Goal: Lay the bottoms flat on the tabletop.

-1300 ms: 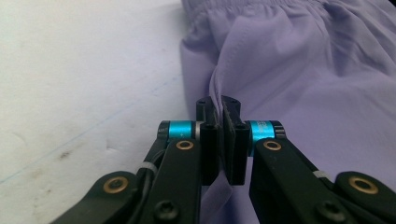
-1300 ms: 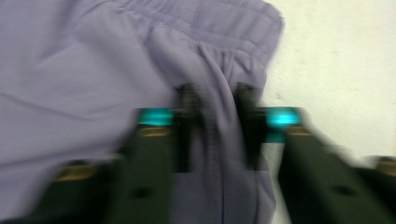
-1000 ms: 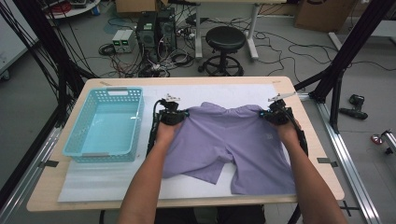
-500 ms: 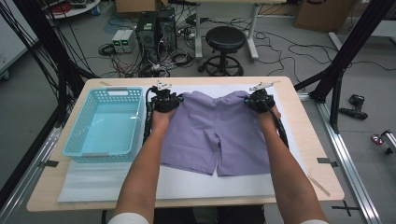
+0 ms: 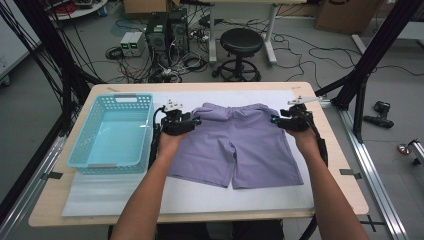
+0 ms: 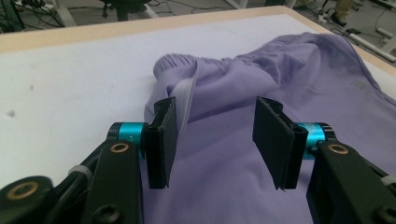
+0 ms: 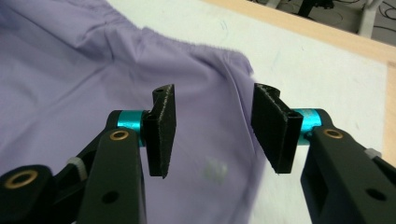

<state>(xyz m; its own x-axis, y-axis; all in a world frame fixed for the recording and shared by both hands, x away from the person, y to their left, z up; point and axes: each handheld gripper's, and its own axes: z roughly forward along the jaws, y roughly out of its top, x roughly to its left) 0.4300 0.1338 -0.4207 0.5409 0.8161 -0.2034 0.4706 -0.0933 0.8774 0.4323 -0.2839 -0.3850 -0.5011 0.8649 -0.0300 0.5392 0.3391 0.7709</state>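
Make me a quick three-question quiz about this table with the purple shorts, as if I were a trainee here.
1. True or false: the purple shorts lie inside the blue basket.
2. Which end of the shorts faces away from the person: waistband or leg openings?
3. Multiple choice: the left gripper and right gripper are A) clamped on the fabric, B) open above it, C) resting in the basket.

Key: 1 false, they lie flat on the white mat beside it; 2 waistband; 3 B, their jaws have just been opening.

Room around the shorts

The basket (image 5: 112,132) stands close at the left of the shorts (image 5: 240,147), hemming that side; to the right, and on the white mat (image 5: 150,200) toward the near edge, the way lies open.
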